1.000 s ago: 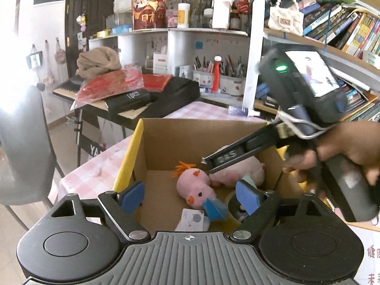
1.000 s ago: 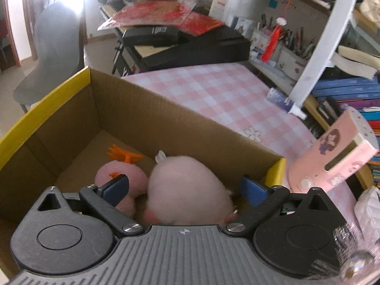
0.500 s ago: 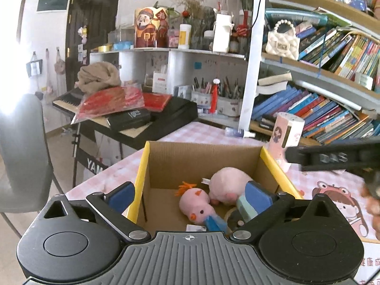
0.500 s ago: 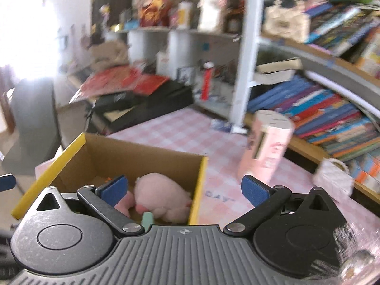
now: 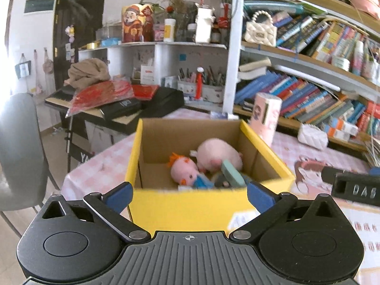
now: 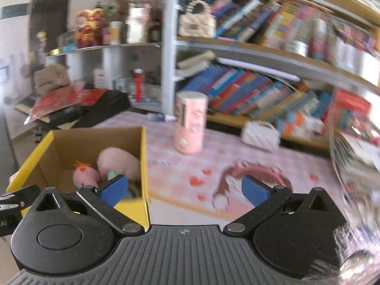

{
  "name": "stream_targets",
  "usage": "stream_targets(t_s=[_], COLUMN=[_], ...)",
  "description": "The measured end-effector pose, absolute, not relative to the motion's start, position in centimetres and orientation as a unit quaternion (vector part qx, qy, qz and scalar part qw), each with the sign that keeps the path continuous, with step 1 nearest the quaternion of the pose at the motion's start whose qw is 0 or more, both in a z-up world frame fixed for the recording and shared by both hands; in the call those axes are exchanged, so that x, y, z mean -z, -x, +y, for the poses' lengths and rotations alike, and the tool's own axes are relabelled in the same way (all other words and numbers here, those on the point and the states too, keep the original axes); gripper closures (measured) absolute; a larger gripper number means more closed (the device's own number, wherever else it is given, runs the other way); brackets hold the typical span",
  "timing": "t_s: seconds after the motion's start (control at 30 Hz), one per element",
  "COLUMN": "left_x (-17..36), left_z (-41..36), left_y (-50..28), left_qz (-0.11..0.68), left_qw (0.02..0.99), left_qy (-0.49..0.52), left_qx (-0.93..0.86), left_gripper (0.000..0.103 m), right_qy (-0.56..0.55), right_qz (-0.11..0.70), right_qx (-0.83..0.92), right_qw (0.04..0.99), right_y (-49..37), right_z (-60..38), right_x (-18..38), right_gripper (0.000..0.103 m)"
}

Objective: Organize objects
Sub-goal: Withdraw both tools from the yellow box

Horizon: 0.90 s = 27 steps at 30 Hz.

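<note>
Left gripper (image 5: 188, 196) jaws wide apart, holding nothing, facing yellow-edged cardboard box (image 5: 190, 207) on pink checked tablecloth (image 6: 213, 161). Inside box: small pink plush with orange tuft (image 5: 184, 172), round pink plush (image 5: 219, 153) touching it, teal flat item (image 5: 234, 173). Right gripper (image 6: 184, 188) spread wide, empty, over tablecloth beside box; pink cylindrical container (image 6: 190, 124) upright beyond.

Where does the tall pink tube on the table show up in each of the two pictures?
Left wrist view: the pink tube stands upper right of centre, behind the yellow box's far right corner.
Right wrist view: the pink tube stands at centre, right of the box.
Shared landmark: the white bookshelf post behind it.
</note>
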<state>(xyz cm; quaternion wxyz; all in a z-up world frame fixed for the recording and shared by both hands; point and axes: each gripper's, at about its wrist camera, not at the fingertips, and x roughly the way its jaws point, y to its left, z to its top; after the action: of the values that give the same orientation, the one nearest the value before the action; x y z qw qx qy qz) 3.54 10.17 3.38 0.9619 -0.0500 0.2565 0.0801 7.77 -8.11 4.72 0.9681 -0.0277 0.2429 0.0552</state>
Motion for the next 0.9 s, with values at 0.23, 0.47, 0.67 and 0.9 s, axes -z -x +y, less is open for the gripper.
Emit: stream_targets(t_s=[0.23,0.47,0.67,0.9], left_x=[-2.1,-1.8,-1.5,-1.1], left_z=[9.5,8.9,7.8,5.5], left_y=[-1.4,0.1,0.8,1.7], left_qz=[0.293,0.301,0.306,0.304], left_qw=[0.953,0.952,0.951,0.952], left_qy=[0.048,0.032,0.018,-0.017], left_qx=[-0.054,-0.049,-0.044,-0.032], left_gripper=[0.000,0.000,0.000,0.000], right_qy=[0.053,0.052,0.048,0.031], right_qz=[0.267,0.274,0.282,0.302], right_qx=[-0.025,-0.012,0.009,0.044], right_qw=[0.962,0.960,0.958,0.952], right_y=[-3.7,-1.2,0.4,2.2], right_z=[-7.5,-7.5,-8.0,-9.3], right_x=[-2.3,-2.0,-1.7,-0.8], right_gripper=[0.000,0.000,0.000,0.000])
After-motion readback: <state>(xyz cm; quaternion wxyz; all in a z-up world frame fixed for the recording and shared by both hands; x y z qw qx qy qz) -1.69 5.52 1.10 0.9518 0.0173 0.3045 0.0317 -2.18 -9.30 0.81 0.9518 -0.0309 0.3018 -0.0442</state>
